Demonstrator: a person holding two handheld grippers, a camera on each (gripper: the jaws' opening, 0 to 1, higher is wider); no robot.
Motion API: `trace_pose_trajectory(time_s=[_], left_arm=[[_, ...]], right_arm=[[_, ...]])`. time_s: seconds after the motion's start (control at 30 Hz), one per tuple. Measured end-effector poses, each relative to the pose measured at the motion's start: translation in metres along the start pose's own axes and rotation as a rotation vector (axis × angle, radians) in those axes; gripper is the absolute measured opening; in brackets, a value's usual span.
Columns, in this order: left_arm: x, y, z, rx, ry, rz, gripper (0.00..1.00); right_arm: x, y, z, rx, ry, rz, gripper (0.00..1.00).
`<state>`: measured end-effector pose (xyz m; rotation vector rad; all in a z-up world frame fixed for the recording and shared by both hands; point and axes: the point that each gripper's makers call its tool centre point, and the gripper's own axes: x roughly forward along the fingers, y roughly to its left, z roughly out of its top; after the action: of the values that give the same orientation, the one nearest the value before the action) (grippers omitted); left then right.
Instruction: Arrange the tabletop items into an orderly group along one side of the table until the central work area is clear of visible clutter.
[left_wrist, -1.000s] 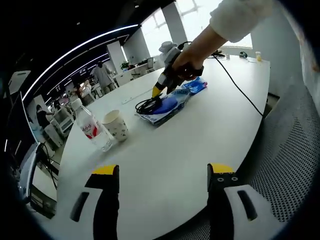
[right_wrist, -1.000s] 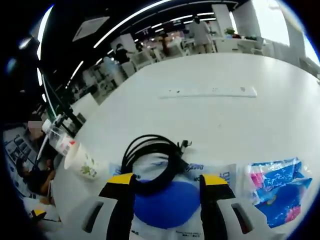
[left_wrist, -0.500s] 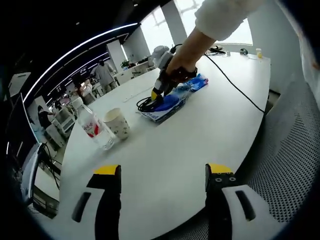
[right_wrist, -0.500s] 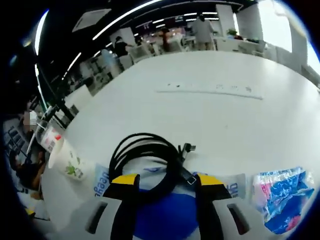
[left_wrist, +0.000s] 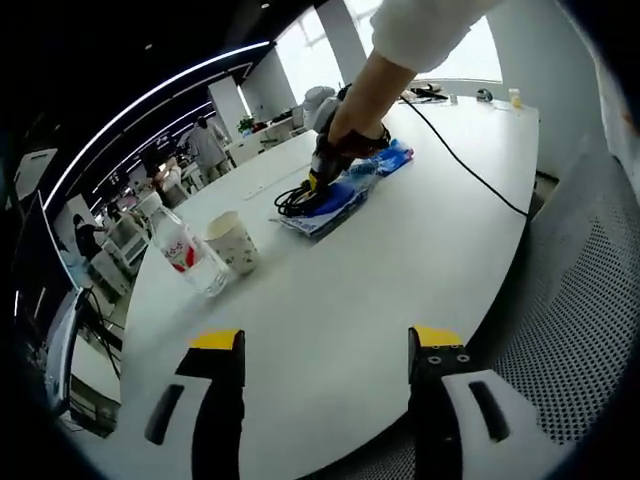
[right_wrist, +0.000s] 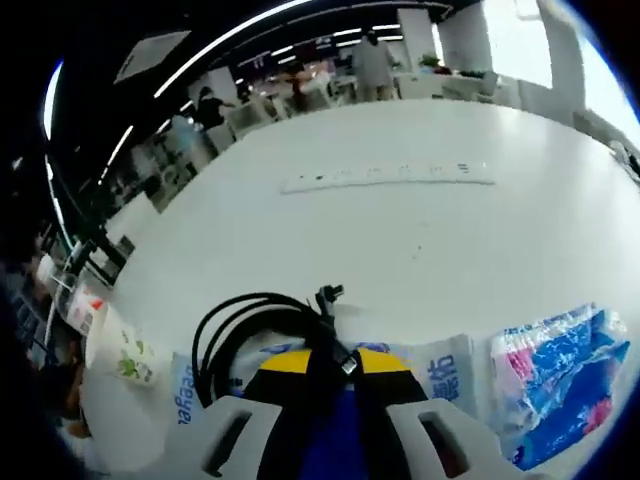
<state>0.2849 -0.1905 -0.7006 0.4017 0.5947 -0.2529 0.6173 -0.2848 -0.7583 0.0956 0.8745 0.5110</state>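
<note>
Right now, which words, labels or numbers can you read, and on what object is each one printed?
Nothing reads clearly.
White and blue package: blue characters, too distorted to read.
Water bottle: red label, print too small.
Paper cup: a pattern, no legible text.
Blue wrapper: print blurred.

This is an open office: a long white oval tabletop (left_wrist: 420, 230), a grey mesh office chair (left_wrist: 580, 330) at 4 o'clock, linear ceiling lights (right_wrist: 240, 25), and desks with people (right_wrist: 375, 65) at 12 o'clock.
</note>
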Motion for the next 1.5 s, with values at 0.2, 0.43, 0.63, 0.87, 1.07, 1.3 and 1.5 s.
trace_pose_trajectory(time_s=[0.2,0.43,0.63,0.87,1.07,1.3,1.5], left_arm=[[0.0,0.0,0.0,0.002,0.0,-0.002,0.65],[-0.001,0.001,0.001,0.007,-0.003,0.003,0.64],[-0.002,0.002,0.003,0.01,-0.013,0.008,0.62],[-0.005,0.004,0.006,0.015,-0.033,0.019,0.61],[-0.006,0.005,0.008,0.021,-0.044,0.027,0.6],[-0.008,0.008,0.013,0.023,-0.063,0.038,0.59],[-0.008,0.009,0.013,0.028,-0.067,0.044,0.57]], right_arm=[[-0.008,0.012,0.006,0.132,-0.048,0.057,0.07],[-0.027,0.026,0.019,0.166,-0.102,0.118,0.05],[-0.054,0.031,0.03,0.199,-0.166,0.152,0.05],[-0.087,0.04,0.041,0.246,-0.232,0.21,0.05],[-0.122,0.046,0.049,0.322,-0.304,0.268,0.04],[-0.168,0.034,0.045,0.404,-0.372,0.295,0.04],[-0.201,0.016,0.032,0.463,-0.415,0.295,0.04]])
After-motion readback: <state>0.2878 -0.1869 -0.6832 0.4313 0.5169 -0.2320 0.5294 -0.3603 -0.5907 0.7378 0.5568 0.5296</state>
